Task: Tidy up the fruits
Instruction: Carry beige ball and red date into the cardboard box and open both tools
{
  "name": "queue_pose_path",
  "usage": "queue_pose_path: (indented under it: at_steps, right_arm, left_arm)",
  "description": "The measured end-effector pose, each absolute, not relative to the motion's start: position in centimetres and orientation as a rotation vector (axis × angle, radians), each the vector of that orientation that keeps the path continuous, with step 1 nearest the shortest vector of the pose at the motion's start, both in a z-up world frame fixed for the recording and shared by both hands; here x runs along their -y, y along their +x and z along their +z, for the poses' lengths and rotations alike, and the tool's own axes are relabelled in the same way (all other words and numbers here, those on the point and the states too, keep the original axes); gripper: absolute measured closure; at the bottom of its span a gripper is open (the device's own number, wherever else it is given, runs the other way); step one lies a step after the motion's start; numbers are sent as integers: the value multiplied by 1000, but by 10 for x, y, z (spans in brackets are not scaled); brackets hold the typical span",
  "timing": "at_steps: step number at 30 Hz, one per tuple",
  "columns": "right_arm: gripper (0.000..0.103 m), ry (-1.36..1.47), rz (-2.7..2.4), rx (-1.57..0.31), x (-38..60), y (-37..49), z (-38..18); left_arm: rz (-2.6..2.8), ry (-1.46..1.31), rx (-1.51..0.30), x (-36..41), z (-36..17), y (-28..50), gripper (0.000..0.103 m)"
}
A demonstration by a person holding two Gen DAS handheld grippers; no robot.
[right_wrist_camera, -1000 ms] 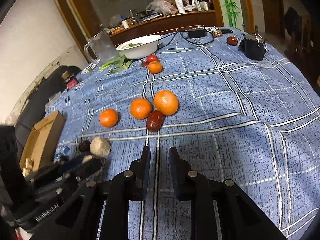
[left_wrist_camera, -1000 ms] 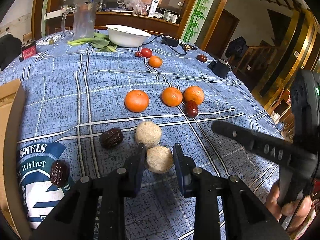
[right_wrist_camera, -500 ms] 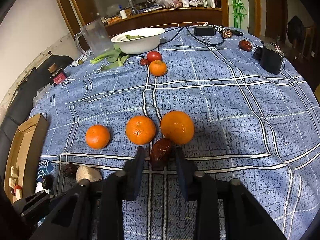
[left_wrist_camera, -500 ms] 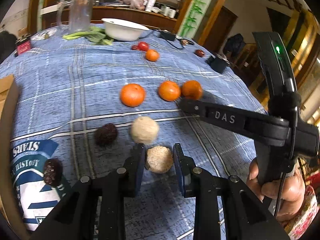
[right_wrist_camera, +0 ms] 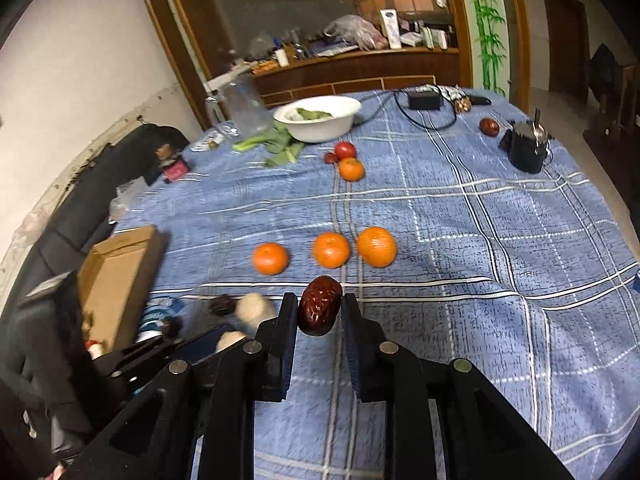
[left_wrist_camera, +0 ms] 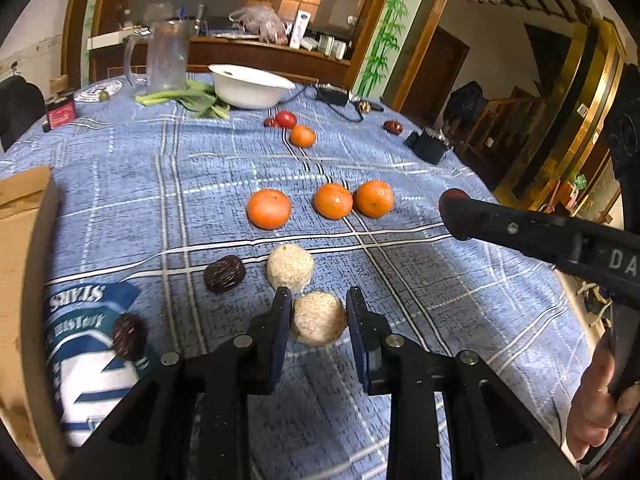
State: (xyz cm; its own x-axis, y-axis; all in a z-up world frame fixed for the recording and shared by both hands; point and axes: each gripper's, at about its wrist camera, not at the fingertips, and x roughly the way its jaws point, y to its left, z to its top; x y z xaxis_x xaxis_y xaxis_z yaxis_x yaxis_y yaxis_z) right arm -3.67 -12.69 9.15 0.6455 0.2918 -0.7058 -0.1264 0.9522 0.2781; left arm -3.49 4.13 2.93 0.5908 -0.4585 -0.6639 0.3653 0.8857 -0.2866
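Observation:
My left gripper [left_wrist_camera: 318, 296] is shut on a beige fuzzy ball [left_wrist_camera: 318, 319] low over the blue checked cloth. A second beige ball [left_wrist_camera: 290, 267] lies just beyond it, with a dark wrinkled date [left_wrist_camera: 224, 274] to its left. Another dark date [left_wrist_camera: 129, 336] rests on a printed bag. My right gripper [right_wrist_camera: 319, 300] is shut on a glossy red date [right_wrist_camera: 320, 311], held above the cloth. Behind it three oranges [right_wrist_camera: 331, 250] lie in a row. In the left wrist view the right gripper [left_wrist_camera: 454, 210] reaches in from the right, past the oranges [left_wrist_camera: 333, 201].
A cardboard box [right_wrist_camera: 116, 276] stands at the left table edge. Far back are a white bowl [left_wrist_camera: 250, 86], a glass pitcher [left_wrist_camera: 166, 58], greens, a tomato [left_wrist_camera: 286, 119] and a small orange [left_wrist_camera: 303, 136]. A black cup [right_wrist_camera: 526, 152] and another red date [right_wrist_camera: 489, 126] sit far right.
My right gripper moved forward to the red date beside the oranges, shut on it and lifted it off the cloth. The left gripper kept hold of the beige ball and barely shifted.

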Motion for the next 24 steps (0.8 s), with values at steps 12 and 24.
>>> queue_pose_path:
  at_steps: [12, 24]
  right_arm:
    - [79, 112, 440, -827, 20, -60, 127]
    - [79, -2, 656, -943, -138, -35, 98]
  left_arm:
    - [-344, -267, -720, -184, 86, -80, 76]
    - [-103, -389, -907, -318, 50, -17, 76]
